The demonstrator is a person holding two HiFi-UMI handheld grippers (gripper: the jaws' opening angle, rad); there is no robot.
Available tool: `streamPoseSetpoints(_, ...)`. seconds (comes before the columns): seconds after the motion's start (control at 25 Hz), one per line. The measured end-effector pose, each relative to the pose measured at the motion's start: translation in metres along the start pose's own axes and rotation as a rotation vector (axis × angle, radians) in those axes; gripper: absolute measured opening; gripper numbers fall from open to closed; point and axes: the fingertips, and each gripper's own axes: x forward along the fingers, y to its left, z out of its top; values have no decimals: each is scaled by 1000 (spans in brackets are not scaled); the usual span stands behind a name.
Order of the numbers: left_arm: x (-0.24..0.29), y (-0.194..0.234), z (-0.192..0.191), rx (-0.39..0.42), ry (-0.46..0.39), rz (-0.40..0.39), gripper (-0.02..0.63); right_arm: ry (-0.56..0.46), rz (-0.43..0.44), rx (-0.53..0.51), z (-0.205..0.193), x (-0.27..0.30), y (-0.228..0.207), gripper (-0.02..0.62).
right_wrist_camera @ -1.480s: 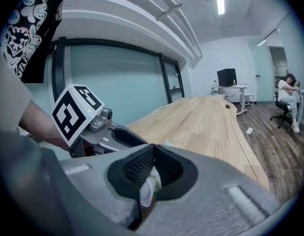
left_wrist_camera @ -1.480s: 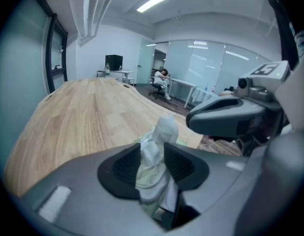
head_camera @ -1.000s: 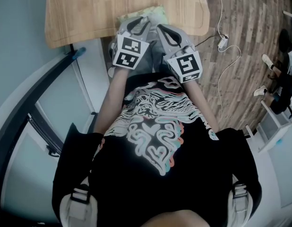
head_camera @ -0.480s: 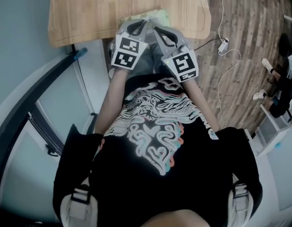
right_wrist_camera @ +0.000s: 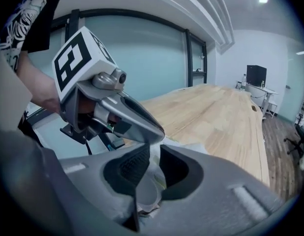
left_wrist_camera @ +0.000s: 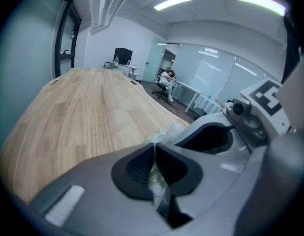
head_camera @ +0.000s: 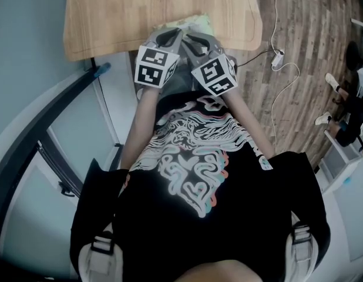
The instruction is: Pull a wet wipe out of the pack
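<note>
Left gripper (left_wrist_camera: 154, 149): jaws have just been closing and now stand pinched together on a crinkled, greenish fold of the wet wipe pack (head_camera: 194, 22), which runs down between the pads. Right gripper (right_wrist_camera: 153, 150): jaws narrow, the gap filled by pale soft material from the same pack (film or wipe, cannot tell which), tips just beside the left gripper's tips. Pack lies flat at the near edge of the wooden table (head_camera: 111, 16), mostly hidden under both grippers; the visible strip suggests its long axis runs along that edge.
</note>
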Motion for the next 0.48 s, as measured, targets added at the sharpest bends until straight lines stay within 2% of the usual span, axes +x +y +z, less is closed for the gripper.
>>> streamPoseSetpoints(0.2, -5, -1, 1, -16, -1, -17, 0, 72, 2, -99, 0, 9, 4, 64)
streamPoseSetpoints(0.4, -7, -7, 4, 6, 0, -29, -2, 82, -7, -143, -1, 16, 4, 63)
streamPoseSetpoints(0.48, -8, -6, 3, -12, -3, -34, -2, 81, -11, -143, -1, 17, 4, 63)
